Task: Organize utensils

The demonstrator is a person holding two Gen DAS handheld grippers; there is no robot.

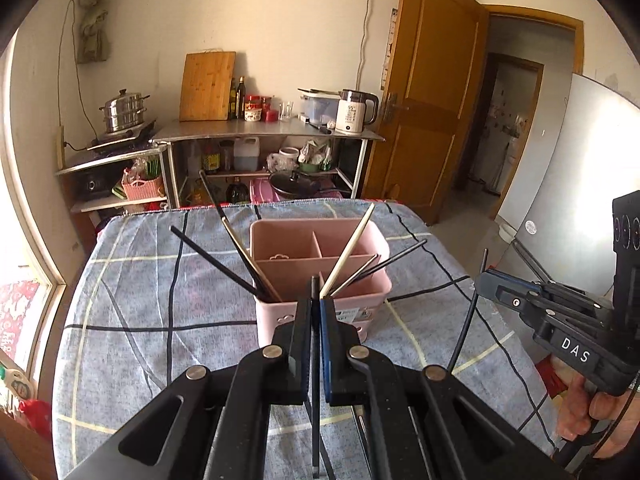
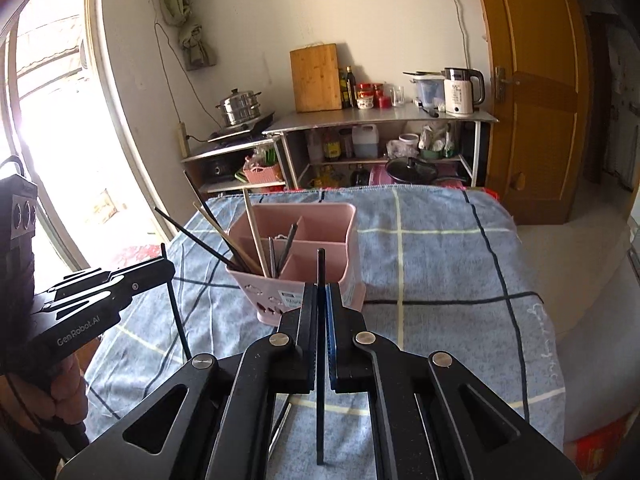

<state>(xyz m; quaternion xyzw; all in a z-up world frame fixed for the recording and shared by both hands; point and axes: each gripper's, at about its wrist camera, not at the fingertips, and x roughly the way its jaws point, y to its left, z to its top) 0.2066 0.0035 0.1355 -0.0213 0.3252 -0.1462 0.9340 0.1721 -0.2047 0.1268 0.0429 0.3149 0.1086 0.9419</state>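
Observation:
A pink divided utensil holder [image 1: 320,264] [image 2: 296,248] stands on the blue checked cloth, with several black, metal and pale chopsticks leaning out of its near compartment. My left gripper [image 1: 316,302] is shut on a black chopstick [image 1: 315,432] that stands upright between its pads, just in front of the holder. My right gripper [image 2: 321,286] is shut on another black chopstick [image 2: 320,420], also upright and near the holder's front. Each gripper shows in the other's view: the right gripper [image 1: 482,280] to the right, the left gripper [image 2: 170,266] to the left, each with its stick hanging down.
More loose chopsticks [image 2: 280,420] lie on the cloth [image 1: 140,320] below the grippers. Behind the table stands a metal rack [image 1: 264,130] with a kettle, cutting board, bottles and a steamer pot. A wooden door [image 1: 432,120] and a fridge [image 1: 568,200] are to the right, a window [image 2: 52,120] to the left.

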